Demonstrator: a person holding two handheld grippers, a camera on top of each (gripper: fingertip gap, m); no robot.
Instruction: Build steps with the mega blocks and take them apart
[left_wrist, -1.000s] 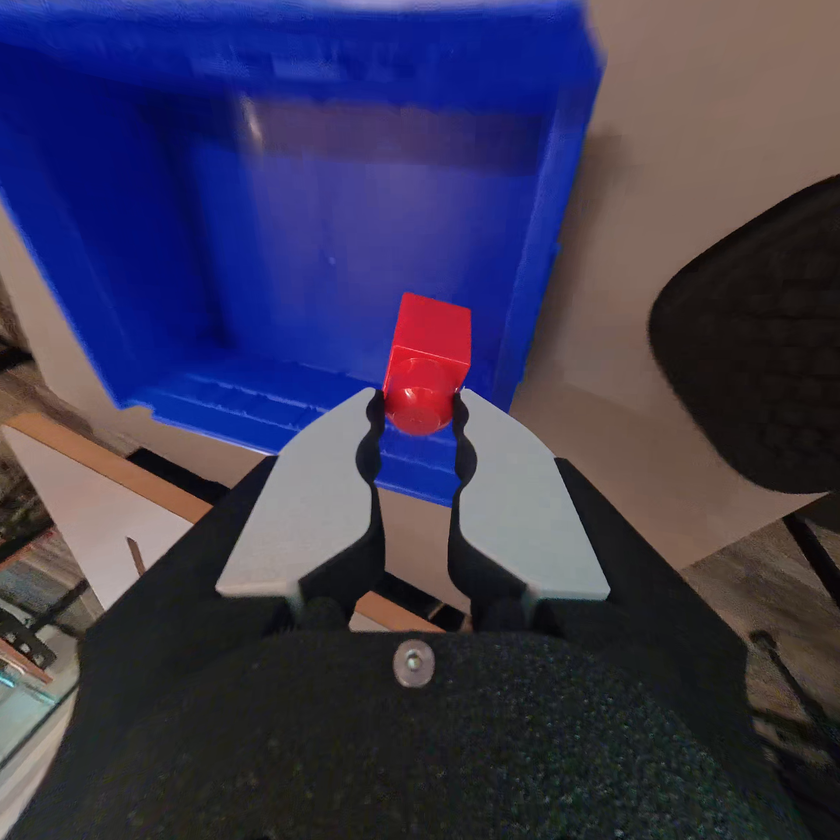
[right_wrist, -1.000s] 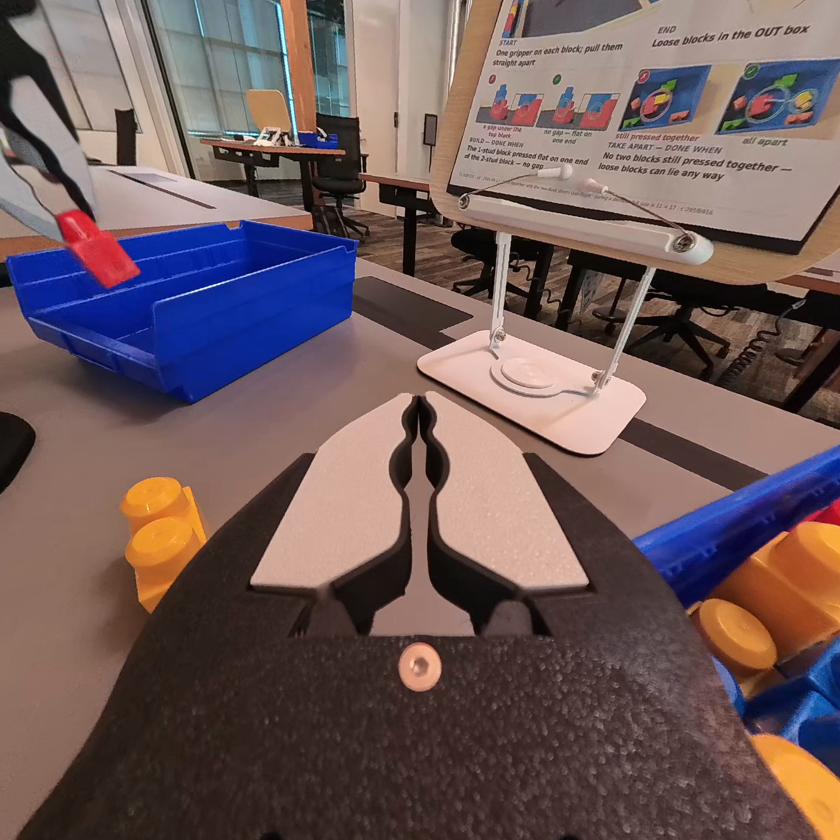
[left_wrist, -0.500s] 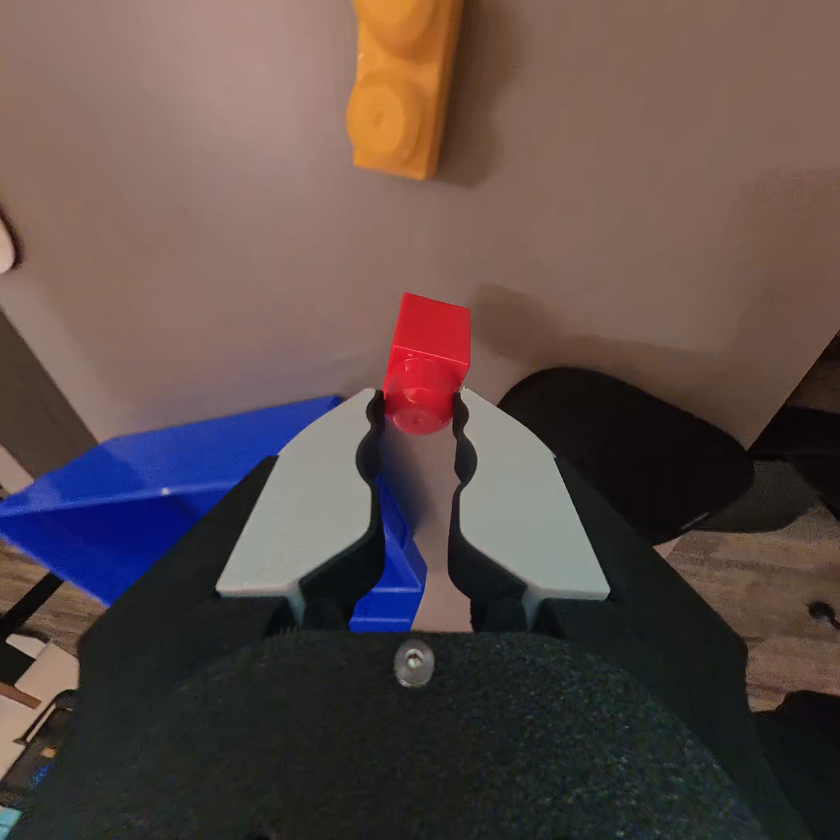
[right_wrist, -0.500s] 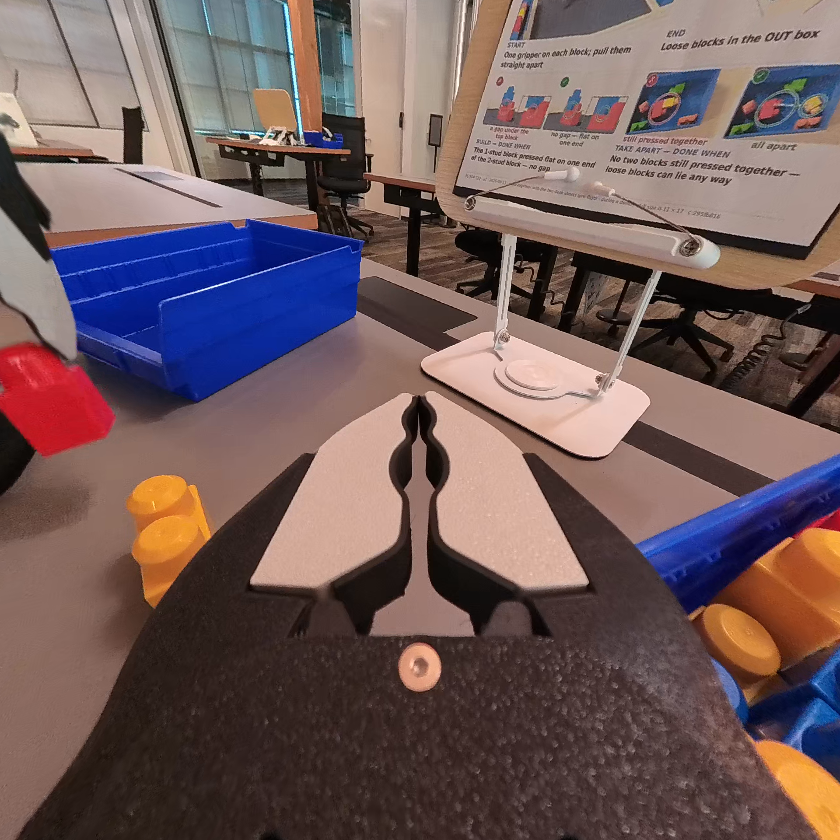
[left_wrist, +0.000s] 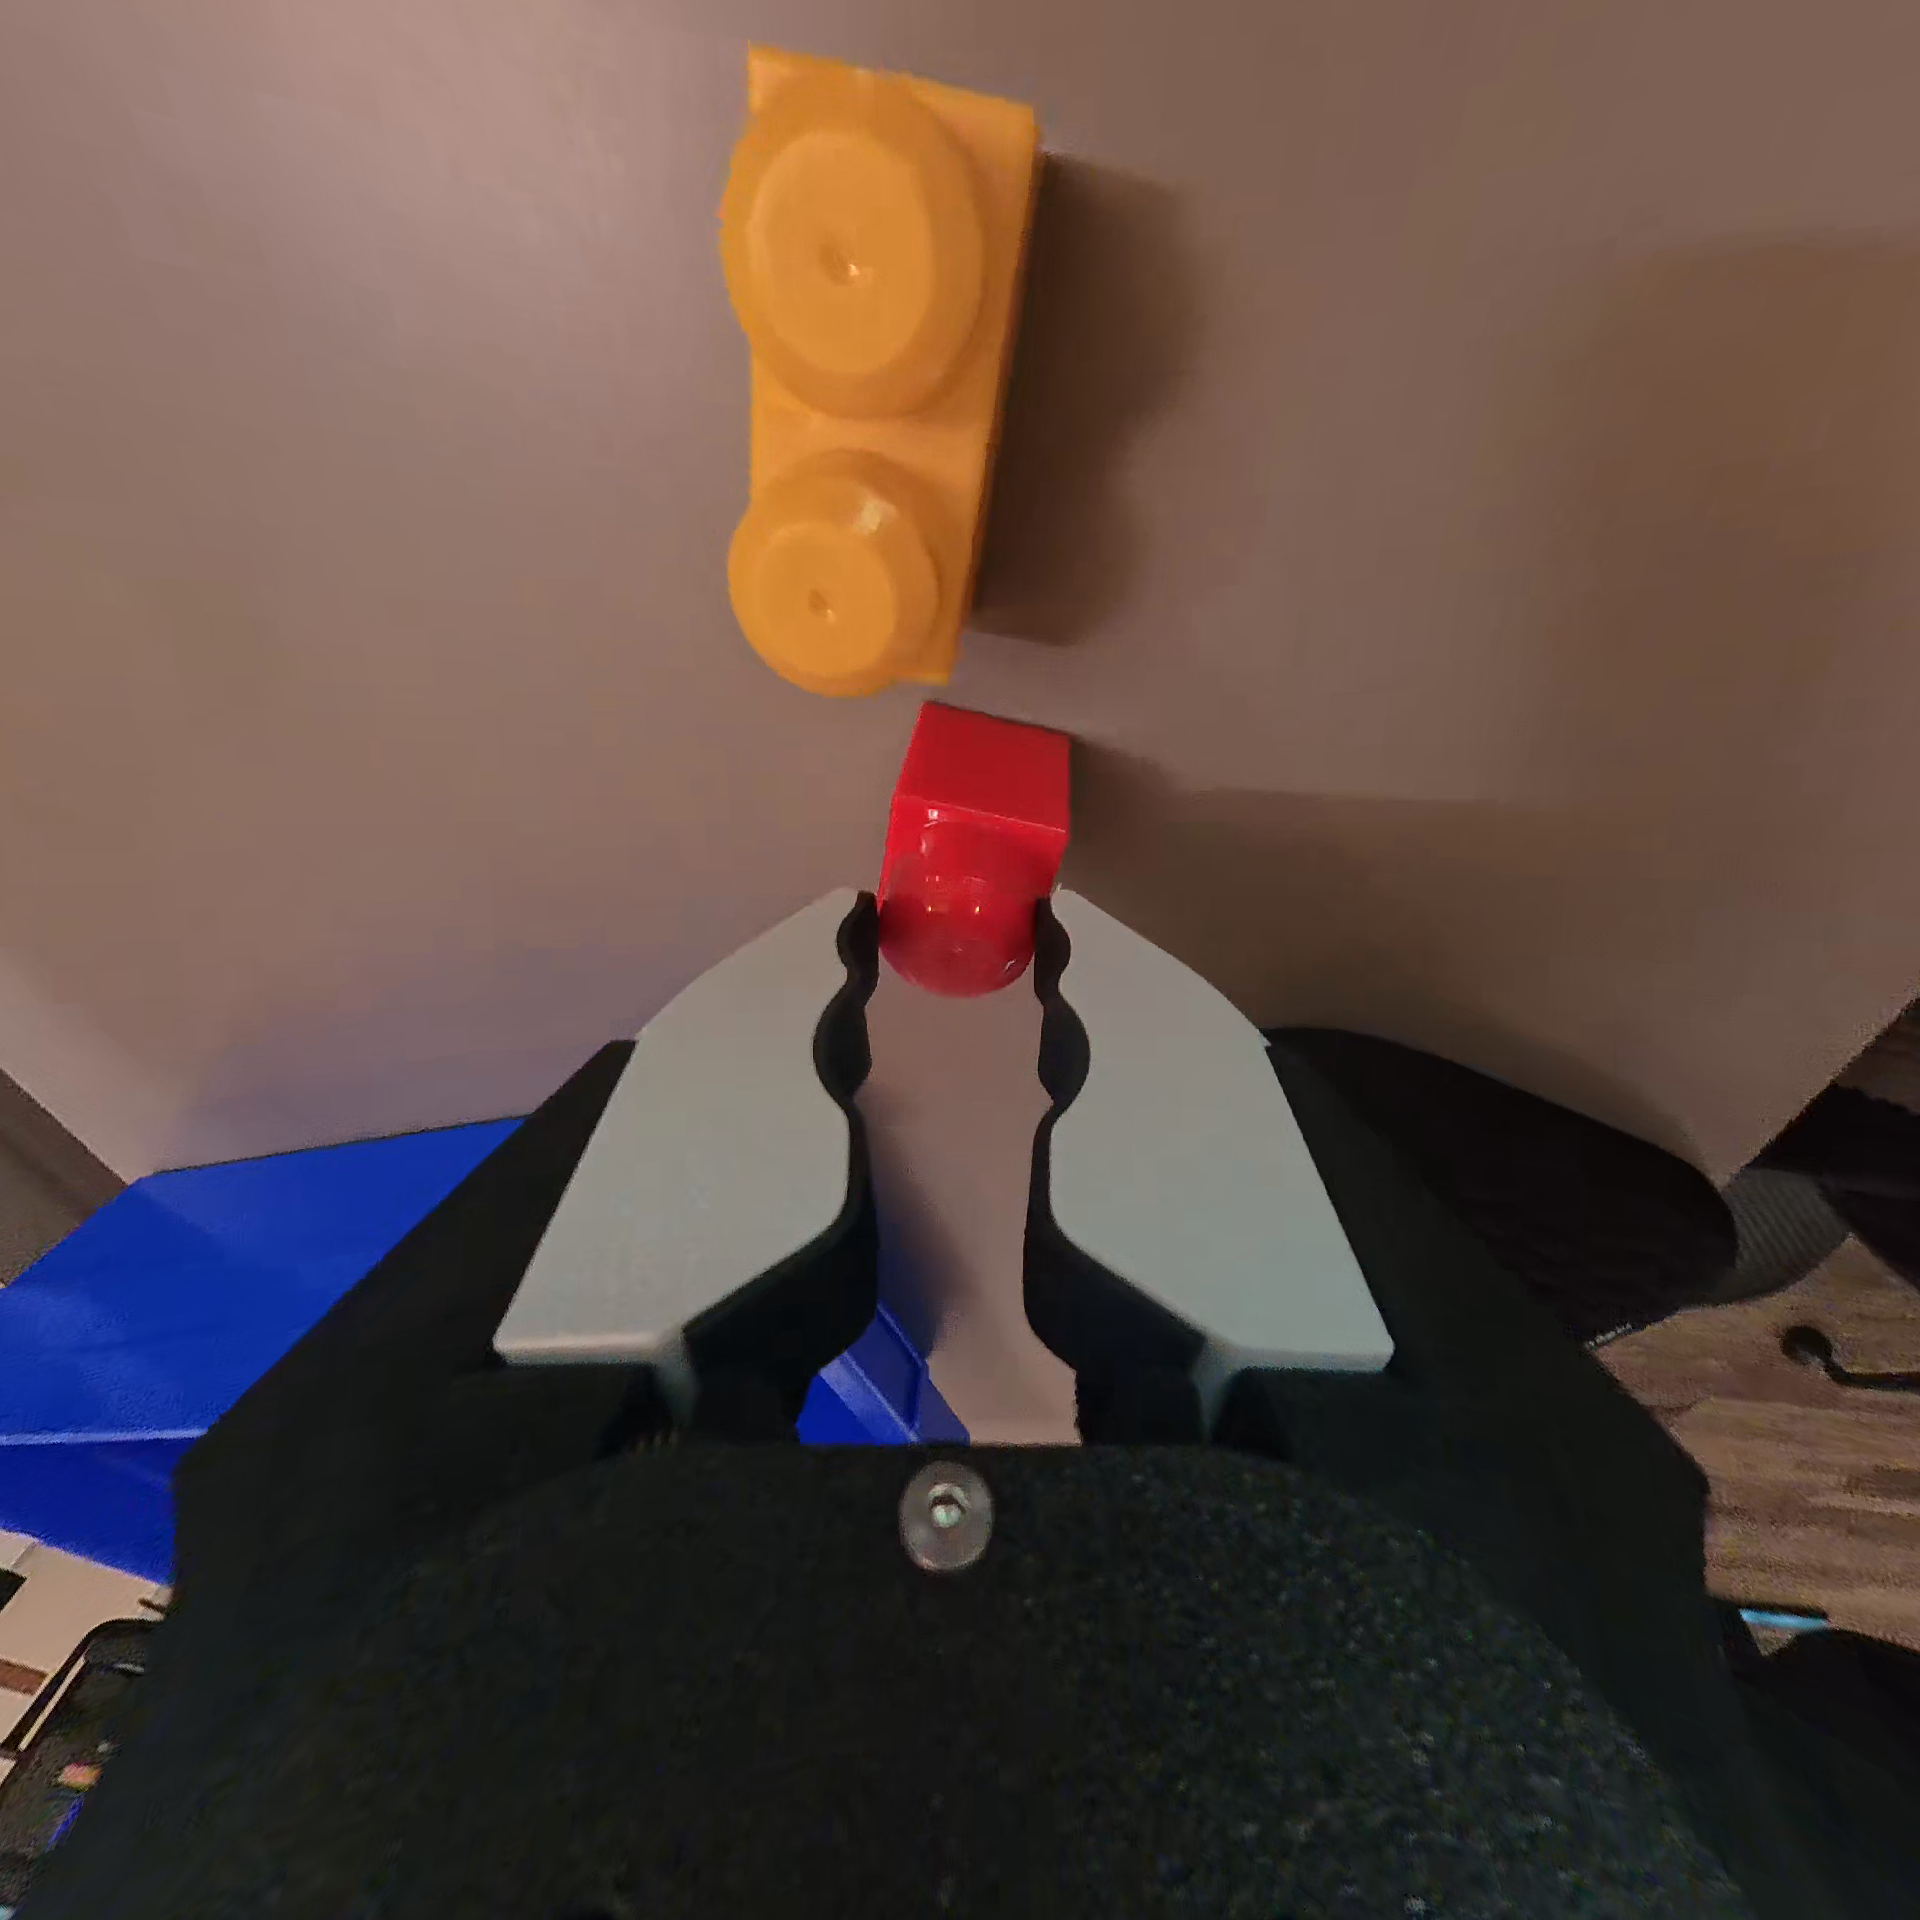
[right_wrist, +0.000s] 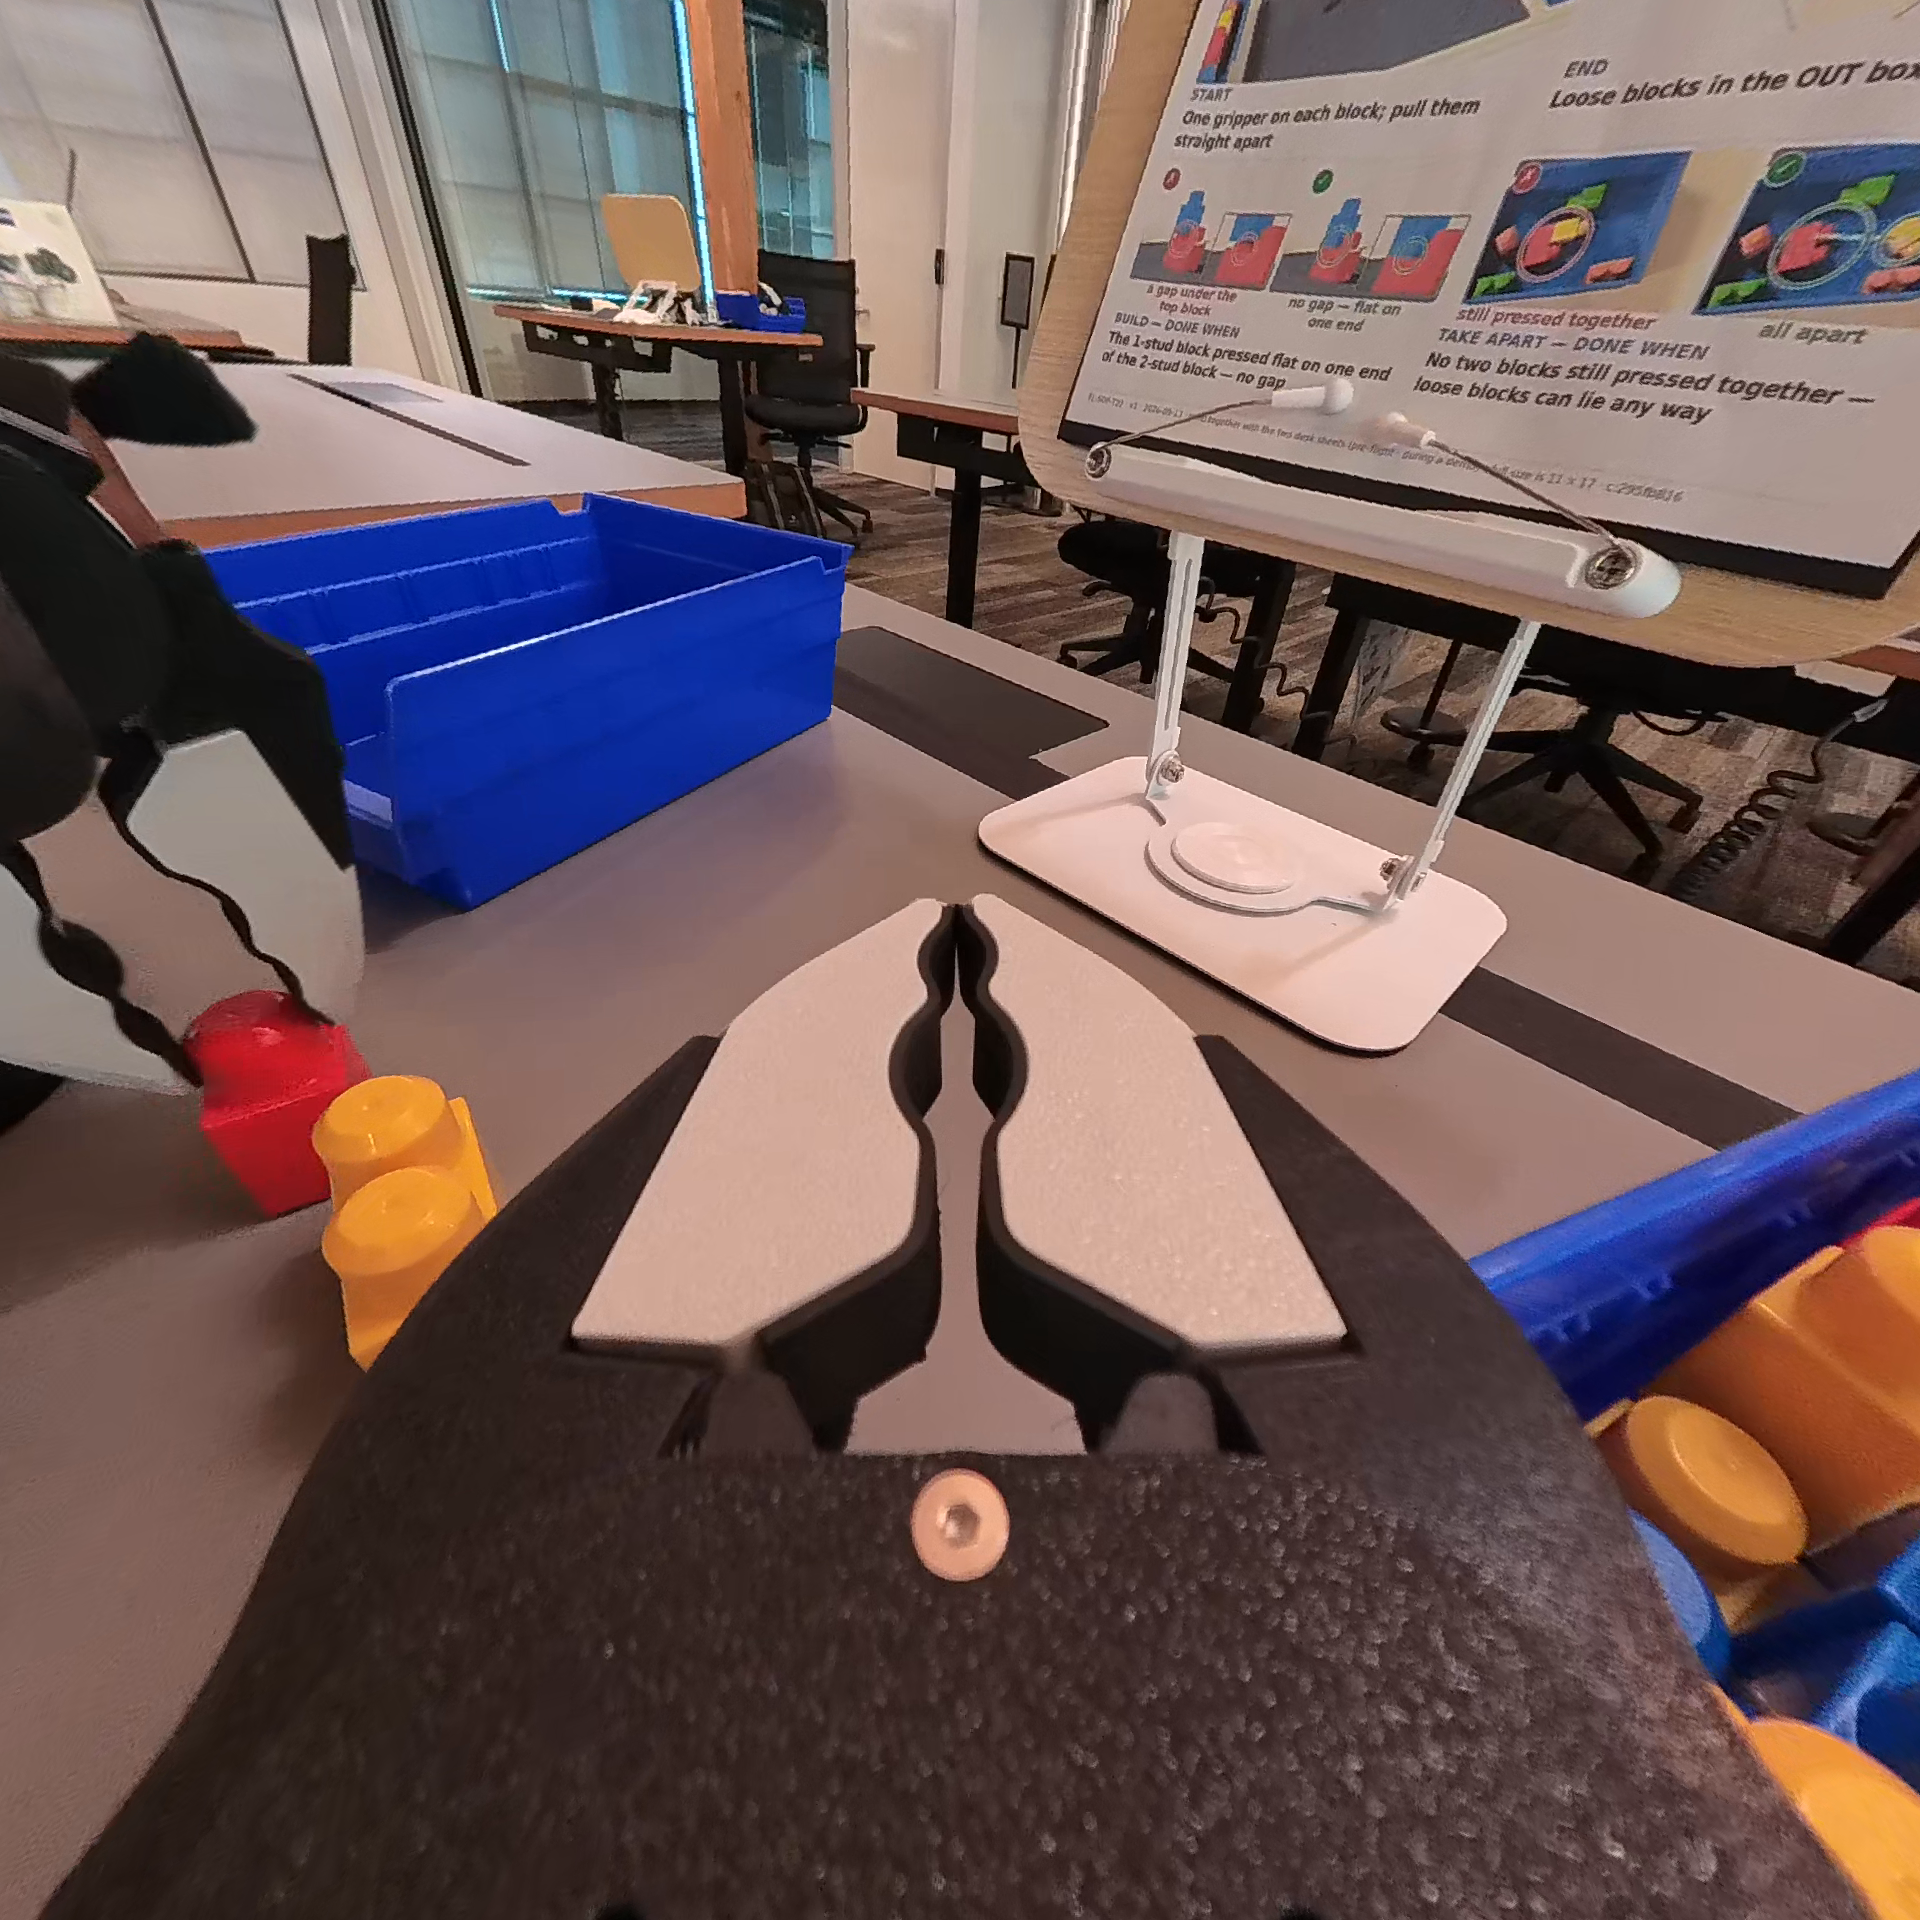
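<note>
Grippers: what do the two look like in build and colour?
The left gripper and right gripper look alike: two flat light-grey fingers with black wavy inner edges, set in a black, grainy foam-like body with one silver screw at centre. No cables, sleeves or markings show.

I see a small red block (left_wrist: 977, 831) with one round bump on it; the jaws of my left gripper (left_wrist: 954, 914) squeeze that bump, so the block hangs from it, just above the grey surface (left_wrist: 416, 623) or maybe touching it, I cannot tell; just beside it sits a yellow block (left_wrist: 868, 364) with two round bumps pointing up, flat on the surface; off to my right, a blue bin (right_wrist: 1662, 1247) holds a heap of yellow and blue blocks (right_wrist: 1766, 1403).
</note>
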